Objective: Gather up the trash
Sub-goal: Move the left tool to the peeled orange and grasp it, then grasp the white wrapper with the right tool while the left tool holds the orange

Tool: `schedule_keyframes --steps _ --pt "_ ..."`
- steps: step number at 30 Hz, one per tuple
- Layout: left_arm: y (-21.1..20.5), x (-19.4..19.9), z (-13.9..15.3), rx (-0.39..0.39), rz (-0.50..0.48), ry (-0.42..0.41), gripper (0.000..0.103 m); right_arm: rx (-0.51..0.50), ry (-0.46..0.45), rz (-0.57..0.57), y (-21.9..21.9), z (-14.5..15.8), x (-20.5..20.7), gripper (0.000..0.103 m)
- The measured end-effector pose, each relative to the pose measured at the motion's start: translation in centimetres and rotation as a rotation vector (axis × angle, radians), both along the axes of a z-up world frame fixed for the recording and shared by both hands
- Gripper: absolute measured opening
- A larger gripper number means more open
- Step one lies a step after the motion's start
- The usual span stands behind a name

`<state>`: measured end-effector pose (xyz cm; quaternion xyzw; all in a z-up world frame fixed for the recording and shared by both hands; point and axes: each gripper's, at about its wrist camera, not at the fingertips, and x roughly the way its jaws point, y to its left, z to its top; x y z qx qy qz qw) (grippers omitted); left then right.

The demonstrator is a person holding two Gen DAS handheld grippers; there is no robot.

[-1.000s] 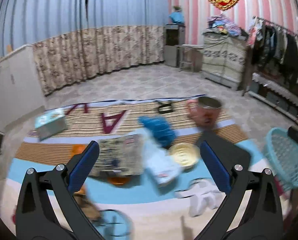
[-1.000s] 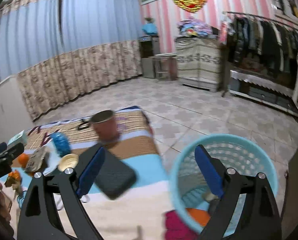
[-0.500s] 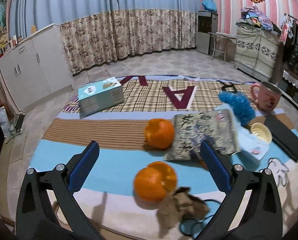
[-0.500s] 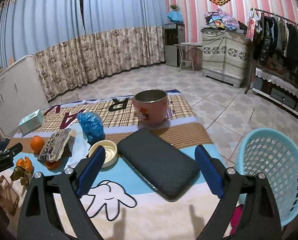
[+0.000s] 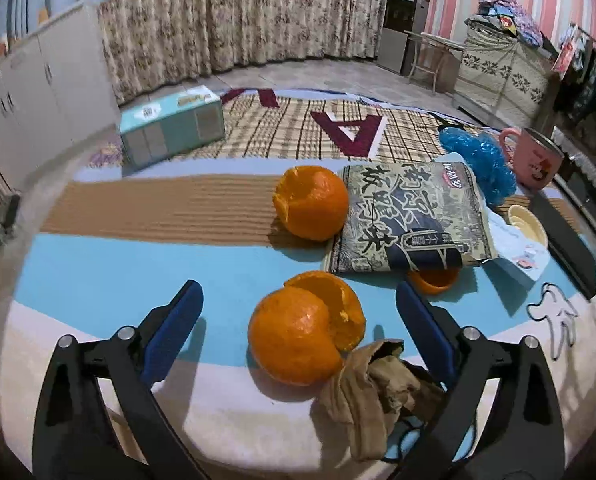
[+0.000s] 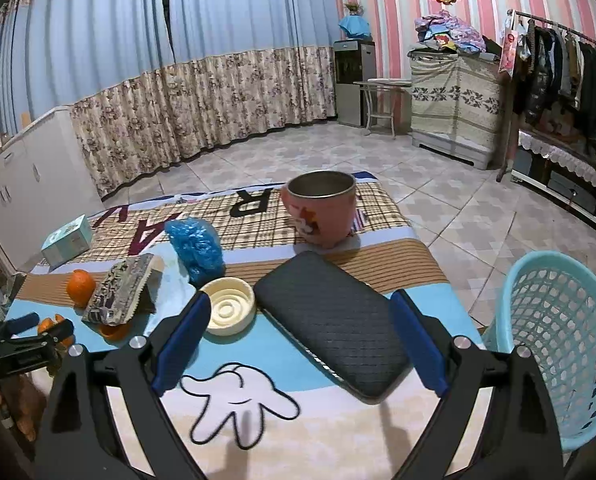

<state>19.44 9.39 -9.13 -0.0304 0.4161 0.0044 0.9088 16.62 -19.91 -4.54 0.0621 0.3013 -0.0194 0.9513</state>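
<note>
Left gripper (image 5: pixel 298 320), jaws wide, empty, brackets an orange peel (image 5: pixel 304 328) near the mat's front edge; a crumpled brown wrapper (image 5: pixel 372 392) touches it. Right gripper (image 6: pixel 300 344), jaws wide, empty, over a black case (image 6: pixel 332 320); blue basket (image 6: pixel 554 344) just beyond the mat's right edge.

mat (image 5: pixel 146 208): woven cloth | basket (image 6: pixel 558 344): glossy plastic | pouch (image 6: pixel 334 320): matt quilted | cup (image 6: pixel 322 210): metal-lined
</note>
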Motion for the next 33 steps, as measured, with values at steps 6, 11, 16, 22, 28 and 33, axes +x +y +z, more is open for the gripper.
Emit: schedule_keyframes --steps 6,11,16,22,28,33 --pt "1.4 0.2 0.5 -0.073 0.042 0.007 0.086 -0.02 -0.006 0.025 1.5 0.2 0.0 0.089" --pt "0.9 0.4 -0.4 -0.08 0.022 0.038 0.078 -0.011 -0.002 0.022 1.5 0.3 0.0 0.089" --pt "-0.5 0.3 -0.2 -0.096 -0.036 0.039 0.065 -0.011 0.001 0.026 1.7 0.2 0.0 0.089" --pt "-0.1 0.2 -0.2 -0.126 -0.037 0.046 0.054 -0.036 0.013 0.048 3.0 -0.4 0.4 0.089" --pt "1.0 0.4 -0.1 -0.153 -0.03 0.048 0.036 -0.073 0.039 0.082 4.6 -1.3 0.7 0.089" --pt "1.2 0.5 0.0 -0.151 -0.031 0.045 0.033 -0.09 0.05 0.101 5.4 -1.6 0.6 0.089"
